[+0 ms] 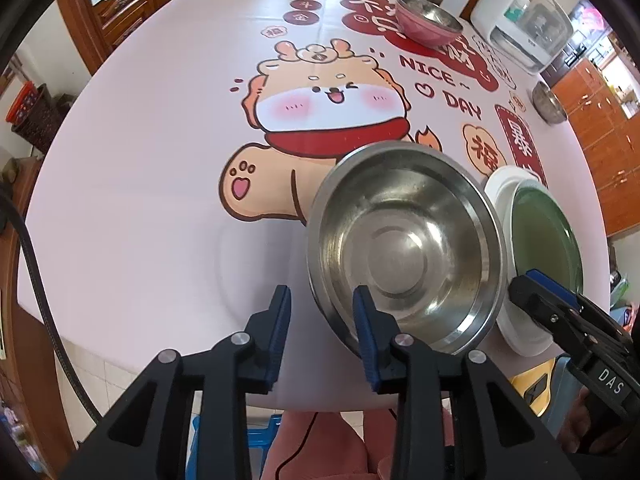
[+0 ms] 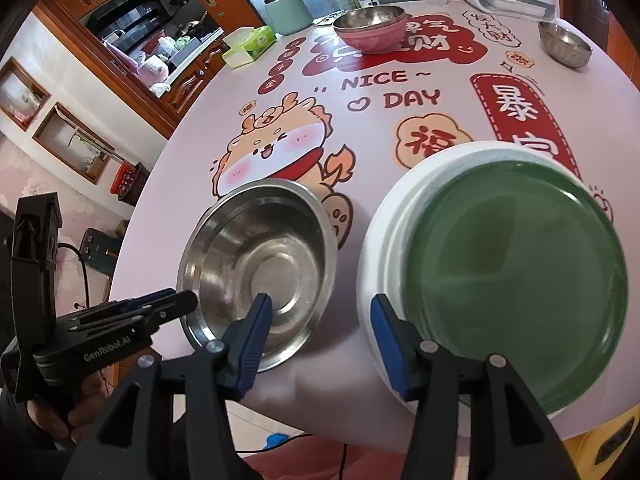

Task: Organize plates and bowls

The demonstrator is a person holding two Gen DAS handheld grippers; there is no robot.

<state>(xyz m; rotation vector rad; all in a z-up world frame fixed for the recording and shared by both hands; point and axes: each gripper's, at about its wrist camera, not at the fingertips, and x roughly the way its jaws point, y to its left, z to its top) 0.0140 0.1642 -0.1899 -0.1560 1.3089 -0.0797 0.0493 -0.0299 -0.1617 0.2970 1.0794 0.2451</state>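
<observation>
Both the left gripper and right gripper gape empty beside the steel bowl; its slick rim could slip when clamped.

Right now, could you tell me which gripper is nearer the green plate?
Right. The right gripper straddles the stack's near rim beside the green plate; the left gripper sits across the steel bowl.

Steel bowl upright beside stacked plates — green plate on white plate.
</observation>
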